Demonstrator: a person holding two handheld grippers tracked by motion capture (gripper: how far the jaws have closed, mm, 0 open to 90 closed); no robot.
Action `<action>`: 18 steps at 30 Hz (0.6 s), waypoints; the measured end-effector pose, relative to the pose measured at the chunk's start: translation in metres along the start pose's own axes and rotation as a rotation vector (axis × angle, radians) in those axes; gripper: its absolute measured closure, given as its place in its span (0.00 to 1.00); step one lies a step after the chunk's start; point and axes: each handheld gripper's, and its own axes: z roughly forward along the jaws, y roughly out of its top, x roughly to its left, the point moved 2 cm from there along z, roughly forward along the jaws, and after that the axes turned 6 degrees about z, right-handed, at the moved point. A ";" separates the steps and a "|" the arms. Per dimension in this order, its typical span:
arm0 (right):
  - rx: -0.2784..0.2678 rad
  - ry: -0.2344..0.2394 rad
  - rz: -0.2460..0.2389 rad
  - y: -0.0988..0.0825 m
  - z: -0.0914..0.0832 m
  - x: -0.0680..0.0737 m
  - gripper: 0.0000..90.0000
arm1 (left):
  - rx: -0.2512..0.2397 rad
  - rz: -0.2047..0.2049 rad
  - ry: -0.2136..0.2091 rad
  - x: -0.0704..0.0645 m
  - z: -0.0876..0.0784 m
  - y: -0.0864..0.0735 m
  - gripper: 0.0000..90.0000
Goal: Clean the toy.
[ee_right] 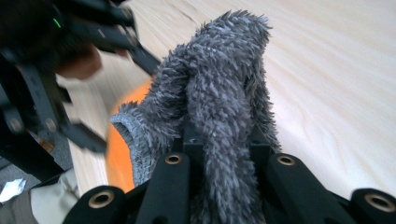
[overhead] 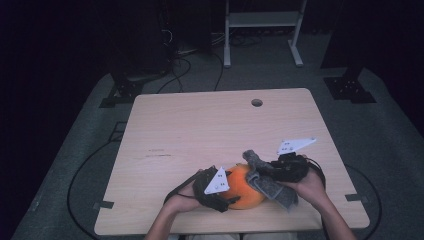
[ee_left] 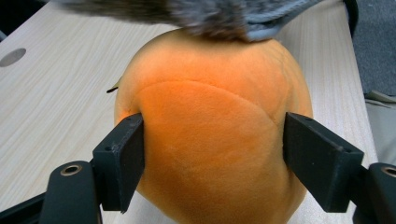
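Pale wood table (overhead: 210, 125), grey carpet (overhead: 390, 135), dark room

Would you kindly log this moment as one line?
left gripper: shut on orange plush | right gripper: shut on grey cloth | cloth on plush | table

The ball's (ee_left: 212, 140) bottom runs off the left gripper view's lower edge, and the cloth (ee_left: 196, 14) gets chopped at the top. In the right gripper view the left gripper (ee_right: 51, 79) is blurry, and the cloth covers most of the ball.
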 end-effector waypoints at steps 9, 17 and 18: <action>0.036 0.007 -0.023 0.021 0.031 0.002 0.84 | -0.002 -0.006 -0.004 0.000 0.000 -0.003 0.27; 0.031 -0.019 0.107 -0.006 0.023 -0.031 0.84 | -0.007 -0.014 -0.013 0.002 0.000 -0.005 0.27; 0.031 -0.027 0.113 -0.011 0.020 -0.033 0.84 | -0.010 -0.020 -0.014 0.002 0.000 -0.006 0.27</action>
